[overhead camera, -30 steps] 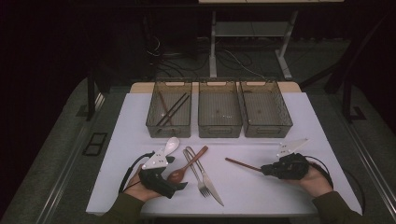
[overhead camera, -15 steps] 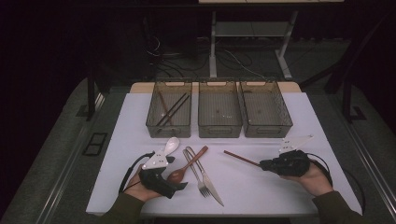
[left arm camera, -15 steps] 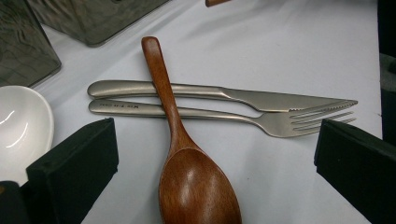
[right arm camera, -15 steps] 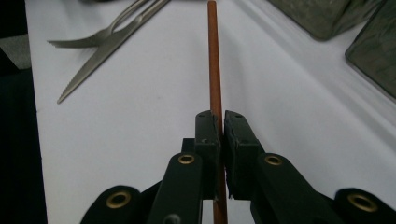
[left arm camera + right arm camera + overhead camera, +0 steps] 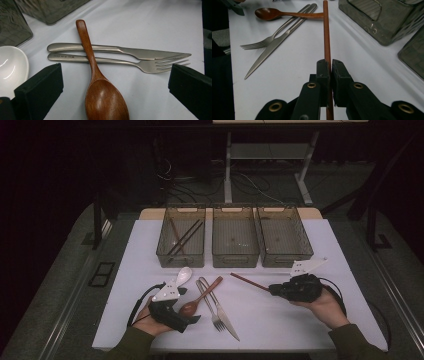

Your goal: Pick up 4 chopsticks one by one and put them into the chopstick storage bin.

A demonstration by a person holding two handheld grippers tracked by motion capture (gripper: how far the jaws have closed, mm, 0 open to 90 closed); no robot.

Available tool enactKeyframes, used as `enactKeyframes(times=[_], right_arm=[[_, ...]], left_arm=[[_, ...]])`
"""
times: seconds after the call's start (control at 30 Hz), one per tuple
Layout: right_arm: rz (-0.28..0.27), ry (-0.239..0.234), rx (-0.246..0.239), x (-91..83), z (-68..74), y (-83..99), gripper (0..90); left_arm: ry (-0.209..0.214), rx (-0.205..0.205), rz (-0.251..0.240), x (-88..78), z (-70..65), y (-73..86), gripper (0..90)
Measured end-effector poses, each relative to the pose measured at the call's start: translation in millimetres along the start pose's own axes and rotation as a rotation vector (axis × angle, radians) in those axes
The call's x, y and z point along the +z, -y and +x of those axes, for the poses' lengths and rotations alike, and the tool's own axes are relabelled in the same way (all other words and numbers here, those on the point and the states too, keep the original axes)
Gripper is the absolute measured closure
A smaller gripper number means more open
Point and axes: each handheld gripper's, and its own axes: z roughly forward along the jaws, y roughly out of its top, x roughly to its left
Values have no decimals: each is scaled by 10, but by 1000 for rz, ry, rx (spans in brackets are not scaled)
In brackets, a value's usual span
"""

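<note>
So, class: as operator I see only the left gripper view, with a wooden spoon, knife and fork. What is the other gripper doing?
Observer: The right gripper is shut on a chopstick.
Operator: Where might that go?
Observer: In the high view, the left bin of three holds chopsticks, so probably there.
Operator: And the white thing at my left edge?
Observer: A white spoon, lying in front of that bin.
</note>
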Motion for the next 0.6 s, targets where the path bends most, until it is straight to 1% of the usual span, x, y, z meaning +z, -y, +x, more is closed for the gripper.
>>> enactKeyframes(times=[0.13, 0.17, 0.27, 0.33, 0.4, 0.53, 0.6], right_arm=[[-6, 10, -1, 41, 13, -76, 848], [-18, 9, 3, 47, 10, -95, 848], [-34, 21, 9, 63, -3, -170, 848], [-42, 20, 10, 76, -5, -214, 848], [-48, 25, 13, 94, -4, -261, 848], [-59, 20, 19, 159, -4, -344, 848], [-63, 28, 23, 197, 1, -370, 848]], left_arm=[[2, 2, 3, 6, 3, -1, 0], [1, -5, -3, 12, -4, -1, 0], [0, -8, -5, 10, -8, 0, 0], [1, -10, -10, 11, -9, 2, 0], [2, -1, -5, 10, -2, -1, 0], [4, -7, -3, 20, -9, 0, 0], [5, -7, -2, 26, -12, 0, 0]])
